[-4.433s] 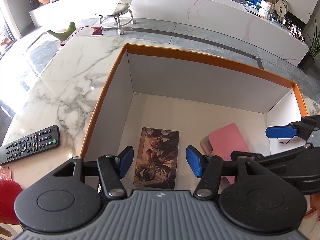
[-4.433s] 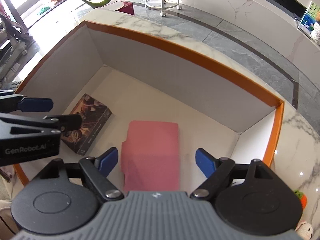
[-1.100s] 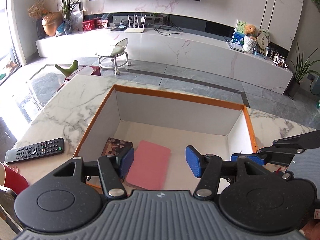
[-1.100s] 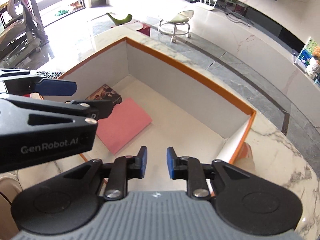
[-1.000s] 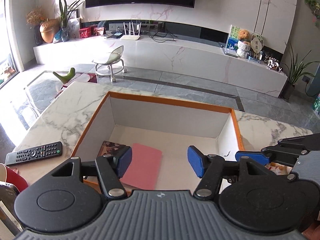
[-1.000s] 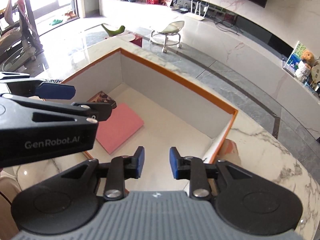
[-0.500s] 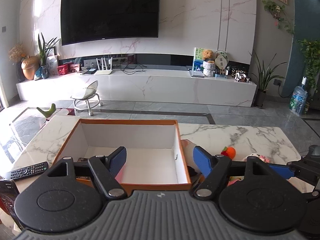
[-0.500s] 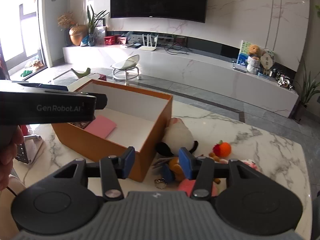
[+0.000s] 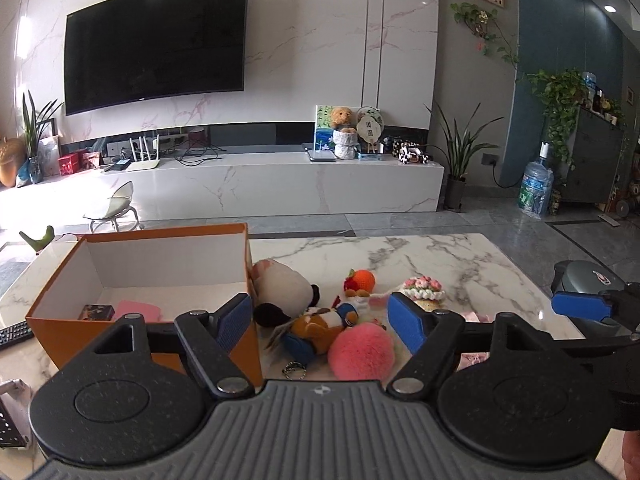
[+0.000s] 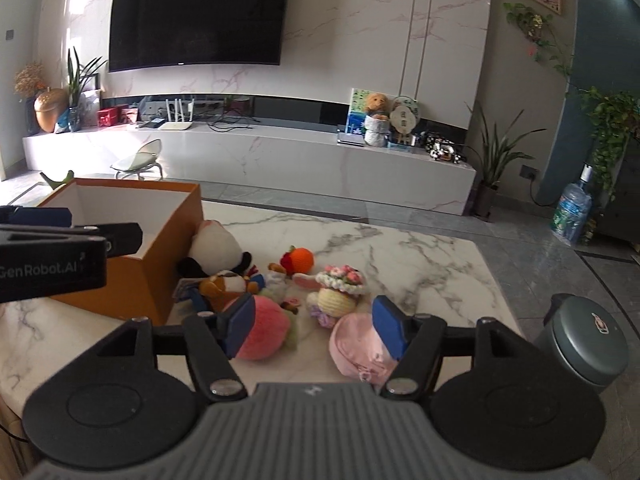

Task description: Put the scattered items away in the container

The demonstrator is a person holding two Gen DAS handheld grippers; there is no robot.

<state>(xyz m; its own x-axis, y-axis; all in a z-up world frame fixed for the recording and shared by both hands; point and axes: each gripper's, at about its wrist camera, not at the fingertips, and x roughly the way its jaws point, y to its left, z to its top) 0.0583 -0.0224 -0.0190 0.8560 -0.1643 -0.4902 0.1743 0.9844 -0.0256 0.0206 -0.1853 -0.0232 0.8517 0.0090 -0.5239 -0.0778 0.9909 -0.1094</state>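
Left gripper (image 9: 320, 318): jaws wide, empty, toys (image 9: 320, 320) beyond.
Right gripper (image 10: 314, 326): jaws opening, empty, above toys.
Box (image 9: 52, 316): left.

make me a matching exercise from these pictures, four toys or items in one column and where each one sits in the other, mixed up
Things:
1. flat pink pad
2. orange crocheted fruit
3. fluffy pink ball
4. black remote control

Places:
A. on the marble table left of the orange cardboard box
B. inside the box
C. nearest the left gripper, between its fingers in view
D. behind the toy pile, further back on the table

Pairs: 1-B, 2-D, 3-C, 4-A
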